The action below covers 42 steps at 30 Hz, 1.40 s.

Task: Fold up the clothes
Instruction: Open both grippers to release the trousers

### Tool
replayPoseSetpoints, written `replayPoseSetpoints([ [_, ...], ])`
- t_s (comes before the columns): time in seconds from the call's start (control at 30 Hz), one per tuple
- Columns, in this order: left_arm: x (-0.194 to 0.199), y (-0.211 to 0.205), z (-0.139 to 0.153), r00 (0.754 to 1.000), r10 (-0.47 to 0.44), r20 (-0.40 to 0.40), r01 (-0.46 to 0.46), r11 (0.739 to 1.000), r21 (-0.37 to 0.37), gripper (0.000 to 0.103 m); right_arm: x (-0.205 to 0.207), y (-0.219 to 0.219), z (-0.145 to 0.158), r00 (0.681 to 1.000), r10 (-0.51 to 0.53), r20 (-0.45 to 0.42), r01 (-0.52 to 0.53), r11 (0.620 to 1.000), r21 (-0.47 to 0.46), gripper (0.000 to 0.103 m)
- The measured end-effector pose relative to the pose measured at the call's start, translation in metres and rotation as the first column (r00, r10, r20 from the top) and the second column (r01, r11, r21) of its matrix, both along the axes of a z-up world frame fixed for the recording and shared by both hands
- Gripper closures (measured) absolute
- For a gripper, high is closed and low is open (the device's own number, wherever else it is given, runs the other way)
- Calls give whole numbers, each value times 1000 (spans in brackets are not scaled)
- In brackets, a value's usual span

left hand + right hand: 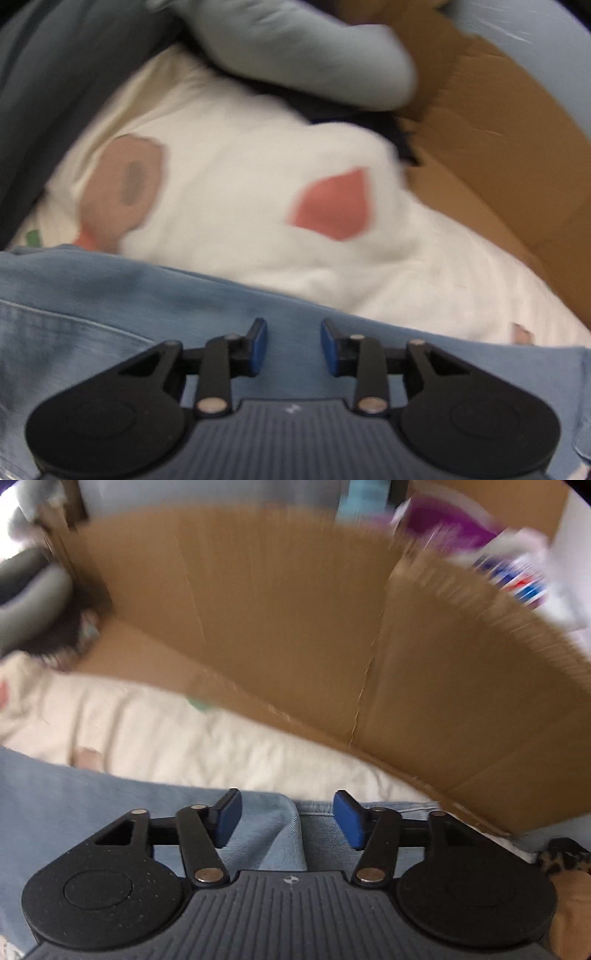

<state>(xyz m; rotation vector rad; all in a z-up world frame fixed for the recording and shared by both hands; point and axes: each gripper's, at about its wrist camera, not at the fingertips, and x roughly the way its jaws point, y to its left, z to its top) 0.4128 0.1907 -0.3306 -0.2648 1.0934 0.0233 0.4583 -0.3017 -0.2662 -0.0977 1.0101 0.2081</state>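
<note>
A light blue denim garment (110, 295) lies under my left gripper (293, 345), which is open and empty just above it. Beyond it lies a white garment (229, 192) with pink and brown prints, and a pale grey-blue garment (303, 55) farther back. In the right wrist view the same blue denim (74, 797) lies under my right gripper (288, 819), which is open; a fold of the denim sits between its fingers but is not clamped. The white garment (166, 731) lies beyond.
A cardboard box wall (277, 609) stands close behind the clothes and also shows in the left wrist view (498, 147). A dark grey garment (55, 92) is at left. Purple and white packaging (498, 546) sits beyond the box. A leopard-print cloth (565, 860) is at right.
</note>
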Motion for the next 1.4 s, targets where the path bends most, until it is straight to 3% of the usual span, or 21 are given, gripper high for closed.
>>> replayPoseSetpoints([
  [0.1, -11, -23, 4, 1000, -24, 14, 25, 998, -59, 51, -31, -15, 20, 998, -21, 53, 18, 999, 42, 34],
  [0.23, -16, -54, 7, 997, -81, 15, 83, 991, -108, 50, -60, -32, 17, 997, -50, 67, 43, 995, 94, 34],
  [0.6, -38, -92, 11, 987, -160, 15, 160, 987, -29, 42, -102, -41, -35, 968, -232, 92, 206, 951, 232, 34],
  [0.87, -55, -122, -1, 968, -252, -24, 251, 968, -23, 37, -111, -38, -71, 956, -293, 17, 278, 923, 267, 35],
  [1.1, -82, -131, -7, 957, -290, -25, 289, 956, -52, 32, -119, -21, -78, 961, -257, 103, 228, 946, 231, 37],
  [1.23, -100, -127, -11, 947, -319, -51, 318, 948, -20, 32, -114, -20, -80, 960, -267, 86, 241, 942, 235, 46],
  [1.4, -120, -108, 1, 960, -276, -40, 276, 961, -5, 32, -107, -20, -83, 958, -279, 66, 256, 937, 239, 52],
])
